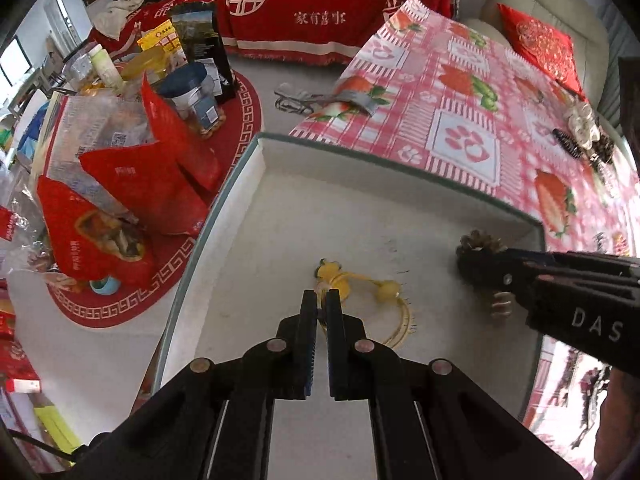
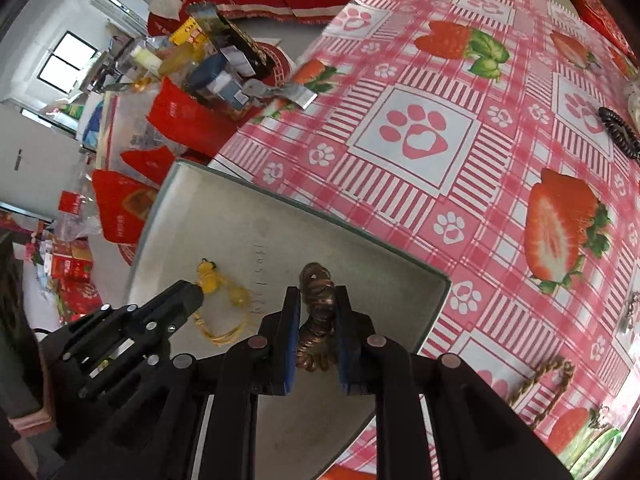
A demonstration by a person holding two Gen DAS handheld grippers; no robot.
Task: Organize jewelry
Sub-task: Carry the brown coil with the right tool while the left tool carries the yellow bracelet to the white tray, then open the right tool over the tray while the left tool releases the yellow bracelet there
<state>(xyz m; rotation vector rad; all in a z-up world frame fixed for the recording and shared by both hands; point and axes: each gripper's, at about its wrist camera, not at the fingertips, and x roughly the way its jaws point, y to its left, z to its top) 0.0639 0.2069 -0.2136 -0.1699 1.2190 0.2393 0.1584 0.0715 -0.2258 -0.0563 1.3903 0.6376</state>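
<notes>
A table under a pink strawberry-and-paw tablecloth [image 2: 460, 120] fills the right side. At ten o'clock, a window [image 2: 66, 62] admits daylight (white walls around it). A red-draped sofa [image 1: 320, 12] stands at twelve o'clock, on a pale floor [image 1: 280, 72].

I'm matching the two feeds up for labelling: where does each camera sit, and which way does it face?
Left wrist: sits on the left gripper, facing down into the white tray at the yellow bracelet; right gripper enters from the right.
Right wrist: sits on the right gripper, facing the tray corner, its fingers around a brown coil hair tie; left gripper shows at left.
Shared: tray, bracelet, hair tie, strawberry tablecloth.
</notes>
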